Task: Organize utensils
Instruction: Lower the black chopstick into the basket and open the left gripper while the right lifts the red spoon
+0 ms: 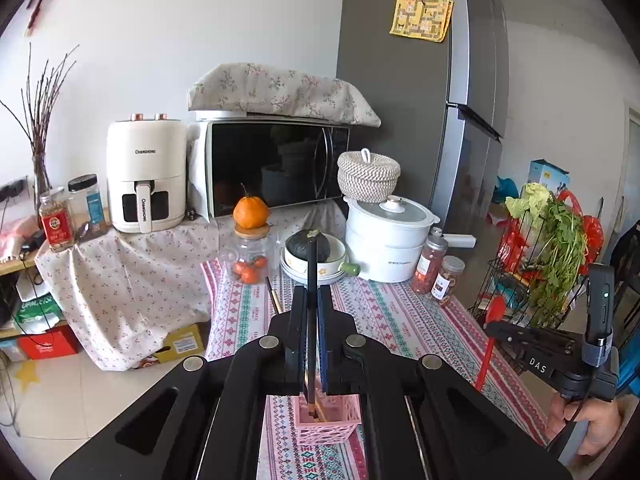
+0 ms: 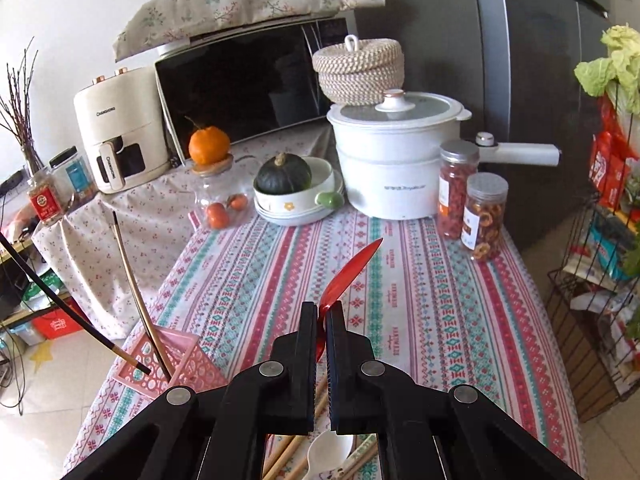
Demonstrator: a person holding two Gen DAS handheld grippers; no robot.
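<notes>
Kitchen table under a patterned tablecloth [image 2: 420, 280], fridge [image 1: 400, 120] and microwave [image 1: 276, 168] behind. Left gripper [image 1: 312, 292], clamped on a dark chopstick [image 1: 311, 280], long axis upright, tip over the pink basket [image 1: 326, 420]. Right gripper [image 2: 322, 310], pinching a red spoon [image 2: 352, 272], pointing away.

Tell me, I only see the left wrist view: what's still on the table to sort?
Observer: A white spoon lies below the right gripper.
Operator: Anything beside it?
Observer: Wooden chopsticks, lying flat.
Operator: Is that right gripper really gripping something?
Observer: Yes, its jaws are shut on a red spoon.
</notes>
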